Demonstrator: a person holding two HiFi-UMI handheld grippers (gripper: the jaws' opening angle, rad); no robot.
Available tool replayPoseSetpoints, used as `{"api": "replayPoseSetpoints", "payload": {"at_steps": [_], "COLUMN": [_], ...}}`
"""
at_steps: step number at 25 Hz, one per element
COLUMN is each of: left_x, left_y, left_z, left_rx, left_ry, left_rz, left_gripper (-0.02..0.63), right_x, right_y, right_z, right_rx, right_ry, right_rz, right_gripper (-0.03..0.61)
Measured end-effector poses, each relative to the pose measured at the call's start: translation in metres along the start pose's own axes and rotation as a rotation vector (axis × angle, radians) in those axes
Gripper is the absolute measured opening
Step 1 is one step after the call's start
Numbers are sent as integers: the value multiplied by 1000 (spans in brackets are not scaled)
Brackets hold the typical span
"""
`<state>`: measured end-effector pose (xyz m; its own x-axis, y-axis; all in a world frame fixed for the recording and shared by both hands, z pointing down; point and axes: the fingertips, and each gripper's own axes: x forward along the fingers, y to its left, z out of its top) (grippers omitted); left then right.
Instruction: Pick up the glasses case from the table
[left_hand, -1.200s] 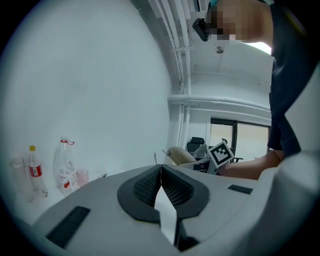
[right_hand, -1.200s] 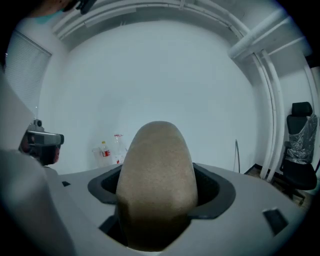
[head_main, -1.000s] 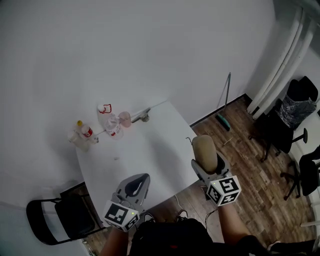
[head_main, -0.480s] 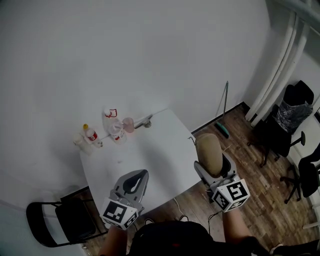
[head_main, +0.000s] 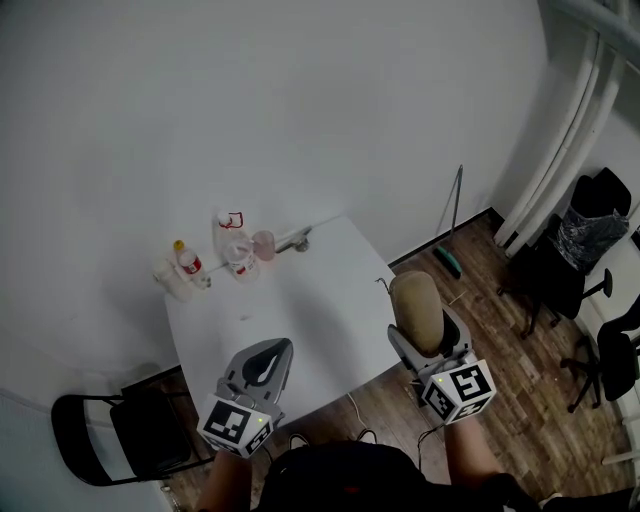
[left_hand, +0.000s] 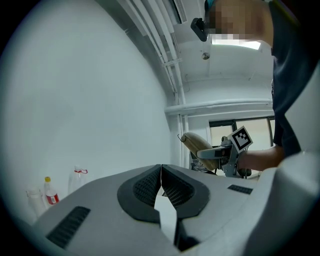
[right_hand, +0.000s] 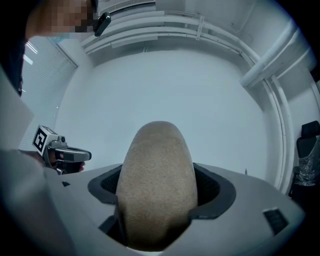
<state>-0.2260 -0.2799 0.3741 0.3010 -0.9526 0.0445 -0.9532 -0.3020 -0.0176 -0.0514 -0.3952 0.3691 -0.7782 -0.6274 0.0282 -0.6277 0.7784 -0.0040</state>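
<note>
The tan, felt-textured oval glasses case (right_hand: 157, 185) sits squarely between the jaws of the right gripper (head_main: 430, 348), which are clamped on its lower half. The rounded upper end of the case stands upright and clear of the black pads. In the head view the case hangs over the right-hand edge of the white rectangular table (head_main: 300, 305), with nothing of it resting on the top, so the pick-up step looks essentially done and the task is at its holding stage. The left gripper (head_main: 262, 365) hovers above the near edge of the table with its ribbed black pads pressed together on nothing. It takes no part in the grasp. A cluster of clear plastic bottles (head_main: 232, 248) stands at the far left corner, well apart from both tools. What comes next probably calls only for a steady clamp and a level carry. The case is smooth-sided and tapers toward its end, so any slackening of the squeeze could let it slide down out of the pads.
</note>
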Motion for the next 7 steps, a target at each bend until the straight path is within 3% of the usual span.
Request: {"api": "replayPoseSetpoints", "payload": {"at_steps": [7], "left_x": [-3], "left_y": [2], "left_z": [-3], "left_rx": [-2], "left_ry": [-8], "left_rz": [-3], "left_gripper": [21], "right_x": [6], "right_y": [5], "right_z": [-2], "right_rx": [-9], "right_ry": [5], "right_rz": [7], "right_gripper": [394]}}
